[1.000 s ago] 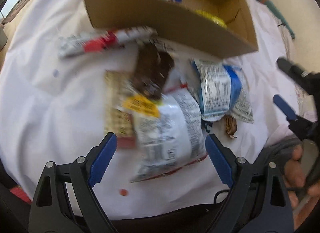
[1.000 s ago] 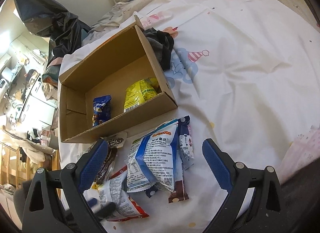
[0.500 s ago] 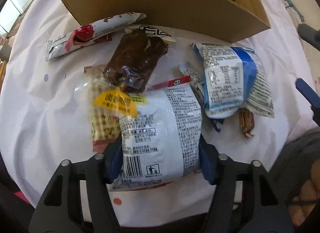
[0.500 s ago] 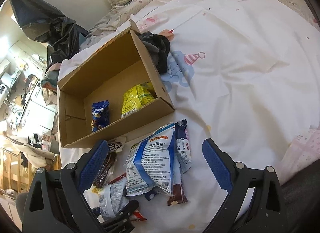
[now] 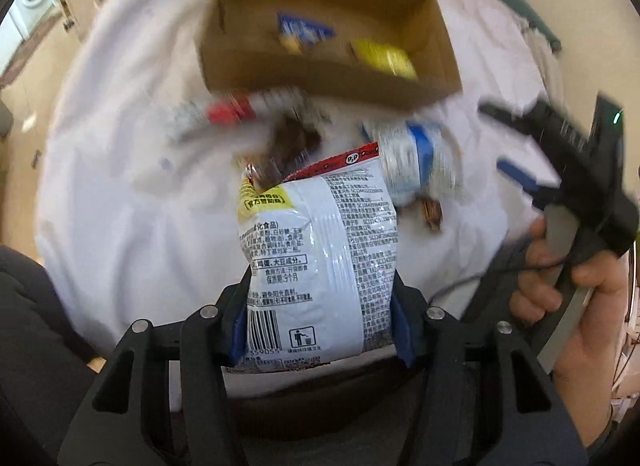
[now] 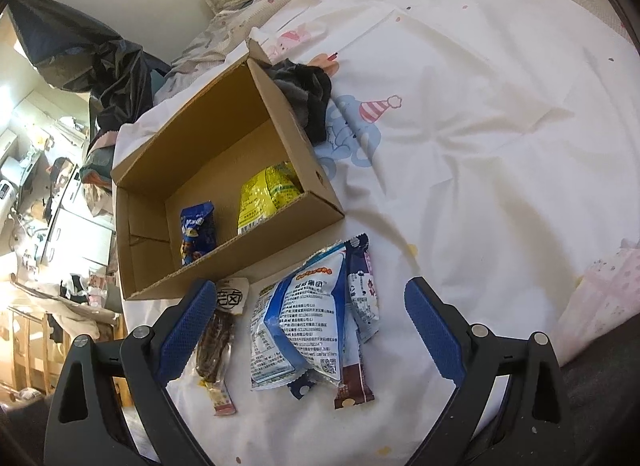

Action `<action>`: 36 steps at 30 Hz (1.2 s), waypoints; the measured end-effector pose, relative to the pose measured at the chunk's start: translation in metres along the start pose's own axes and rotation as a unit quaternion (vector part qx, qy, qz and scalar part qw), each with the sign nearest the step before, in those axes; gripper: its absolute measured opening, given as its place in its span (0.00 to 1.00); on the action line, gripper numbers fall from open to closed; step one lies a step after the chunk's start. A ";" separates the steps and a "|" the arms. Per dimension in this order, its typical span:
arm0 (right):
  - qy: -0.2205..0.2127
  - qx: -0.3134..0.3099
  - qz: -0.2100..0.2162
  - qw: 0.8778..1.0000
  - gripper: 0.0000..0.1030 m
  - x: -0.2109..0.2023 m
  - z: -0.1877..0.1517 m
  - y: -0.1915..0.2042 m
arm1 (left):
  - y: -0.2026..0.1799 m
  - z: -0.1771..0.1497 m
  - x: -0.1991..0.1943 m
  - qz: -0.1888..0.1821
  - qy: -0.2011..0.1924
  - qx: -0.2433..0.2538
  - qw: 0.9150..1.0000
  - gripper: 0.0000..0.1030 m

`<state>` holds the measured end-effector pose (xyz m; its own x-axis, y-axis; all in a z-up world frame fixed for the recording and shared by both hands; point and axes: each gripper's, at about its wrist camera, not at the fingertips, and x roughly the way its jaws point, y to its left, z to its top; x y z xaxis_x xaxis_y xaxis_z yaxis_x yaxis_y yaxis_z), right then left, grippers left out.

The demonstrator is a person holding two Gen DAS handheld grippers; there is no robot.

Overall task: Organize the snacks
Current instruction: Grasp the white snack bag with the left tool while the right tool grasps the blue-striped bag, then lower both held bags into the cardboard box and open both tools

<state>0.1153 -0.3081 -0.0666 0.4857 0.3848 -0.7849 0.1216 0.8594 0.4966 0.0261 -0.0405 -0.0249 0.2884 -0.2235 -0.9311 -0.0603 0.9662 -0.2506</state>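
My left gripper (image 5: 320,318) is shut on a white snack bag with a red edge (image 5: 318,258) and holds it up above the bed. An open cardboard box (image 5: 332,81) lies beyond it; it also shows in the right wrist view (image 6: 256,262). Inside are a blue packet (image 6: 198,231) and a yellow packet (image 6: 264,195). On the sheet by the box lie a blue-and-white bag (image 6: 304,322), a brown snack (image 6: 216,340) and a purple bar (image 6: 362,298). My right gripper (image 6: 310,334) is open and empty above these; it shows at the right in the left wrist view (image 5: 520,149).
The white printed bedsheet (image 6: 480,125) stretches to the right. A dark cloth (image 6: 308,89) lies against the box's far right corner. A black bag (image 6: 92,57) and cluttered furniture stand to the left beyond the bed. A red-and-white bar (image 5: 224,111) lies left of the pile.
My left gripper closed on the white bag and lifted it off the pile toward the box. The right gripper stayed open and hardly moved.
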 end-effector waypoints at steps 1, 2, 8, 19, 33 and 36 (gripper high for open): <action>0.012 -0.007 0.004 1.000 0.95 0.003 -0.001 0.003 | 0.007 0.003 -0.008 0.001 -0.013 -0.004 1.000 0.50; 0.017 -0.011 0.006 1.000 0.95 0.005 -0.002 0.004 | 0.013 0.009 -0.018 0.003 -0.027 -0.005 1.000 0.50; 0.070 -0.064 -0.016 0.995 0.95 0.030 -0.013 0.026 | 0.044 0.053 -0.011 0.038 -0.047 -0.008 0.998 0.50; 0.089 -0.175 -0.120 0.973 0.95 0.077 -0.034 0.071 | 0.068 0.058 0.041 0.030 -0.019 -0.029 0.999 0.50; 0.100 -0.202 -0.157 0.962 0.71 0.086 -0.042 0.074 | 0.065 0.057 0.033 0.031 -0.039 -0.018 0.999 0.51; 0.094 -0.204 -0.134 0.965 0.65 0.065 -0.043 0.078 | 0.065 0.056 0.033 0.036 -0.041 -0.015 0.998 0.50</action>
<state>0.1191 -0.2015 -0.0954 0.3140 0.1519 -0.9372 -0.1492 0.9827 0.1093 0.0852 0.0220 -0.0565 0.3604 -0.1416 -0.9220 -0.1115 0.9748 -0.1933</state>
